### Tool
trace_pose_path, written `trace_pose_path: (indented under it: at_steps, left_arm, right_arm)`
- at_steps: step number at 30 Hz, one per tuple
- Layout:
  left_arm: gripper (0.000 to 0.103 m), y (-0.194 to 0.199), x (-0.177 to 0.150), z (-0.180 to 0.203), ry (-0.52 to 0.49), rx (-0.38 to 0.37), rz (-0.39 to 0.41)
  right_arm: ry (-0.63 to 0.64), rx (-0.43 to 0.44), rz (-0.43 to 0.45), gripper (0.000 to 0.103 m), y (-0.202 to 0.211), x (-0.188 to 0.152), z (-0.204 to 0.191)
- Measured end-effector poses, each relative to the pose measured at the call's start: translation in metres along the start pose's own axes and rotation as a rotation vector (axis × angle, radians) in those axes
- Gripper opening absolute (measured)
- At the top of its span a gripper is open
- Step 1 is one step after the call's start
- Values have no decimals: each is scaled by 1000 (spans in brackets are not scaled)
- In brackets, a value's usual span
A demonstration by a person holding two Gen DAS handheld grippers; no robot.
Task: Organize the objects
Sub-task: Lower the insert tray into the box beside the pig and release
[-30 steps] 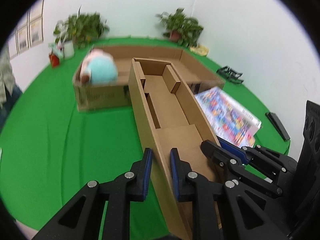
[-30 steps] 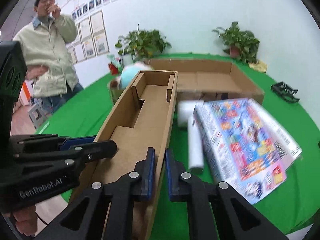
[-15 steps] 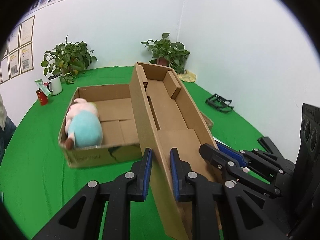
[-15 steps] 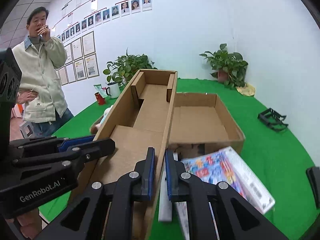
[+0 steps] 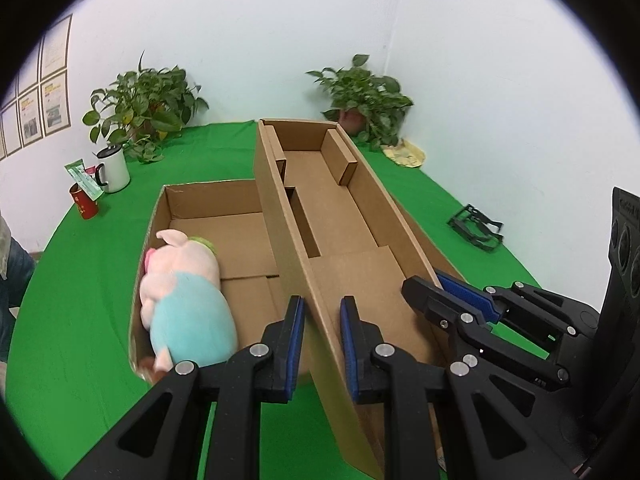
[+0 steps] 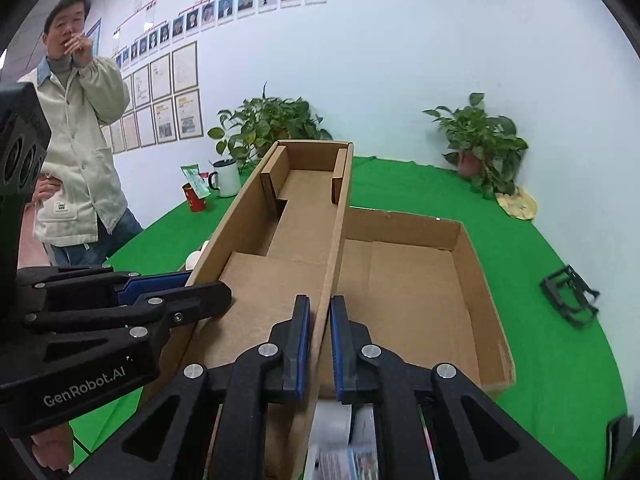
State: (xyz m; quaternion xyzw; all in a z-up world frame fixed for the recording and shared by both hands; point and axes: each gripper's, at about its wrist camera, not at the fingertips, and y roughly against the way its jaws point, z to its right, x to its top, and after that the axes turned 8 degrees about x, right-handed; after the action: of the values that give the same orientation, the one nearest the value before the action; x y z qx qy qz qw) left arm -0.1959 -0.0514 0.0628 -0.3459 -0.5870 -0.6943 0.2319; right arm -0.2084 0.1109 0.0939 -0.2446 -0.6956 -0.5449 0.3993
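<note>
Since it is plain corrugated cardboard and empty but for its own folded dividers, the tray (image 5: 344,220) should be light, fairly stiff along its length, and apt to flex or crease where a wall is pinched. Its long side walls near the close end look like the sensible places to take hold, one per tool, so the weight is shared and the tray does not twist.

That is how it is held. The left tool (image 5: 322,344) is narrowed onto the tray's left wall, blue pads on either face of the board. The right tool (image 6: 319,346) pinches the right wall the same way. Each tool sits at the near end, so the tray runs away from both, its far end raised.

It hangs above the green surface (image 5: 80,320), over a wide open box (image 6: 472,264). A plush pig (image 5: 184,300) lies in the left part of that box; the part seen from the right wrist is bare. Printed items (image 6: 348,452) show below the right tool, blurred.
</note>
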Motion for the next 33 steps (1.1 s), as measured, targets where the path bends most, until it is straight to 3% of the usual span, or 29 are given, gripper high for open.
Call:
trace_pose_path:
  at_steps: [6, 12, 21, 26, 33]
  left_arm:
    - [17, -39, 25, -16, 19, 34, -78]
    - [16, -91, 37, -28, 18, 79, -179]
    - [13, -139, 25, -38, 11, 181, -303]
    - [12, -152, 16, -42, 26, 203, -352]
    - [14, -152, 12, -44, -1, 225, -359]
  right_arm:
    - [-8, 21, -65, 8, -69, 39, 10]
    - [-51, 31, -155, 8, -146, 51, 28]
    - [-62, 62, -243, 7, -224, 28, 31]
    - [-108, 75, -277, 7, -238, 3, 22]
    - [-102, 84, -302, 7, -249, -9, 13]
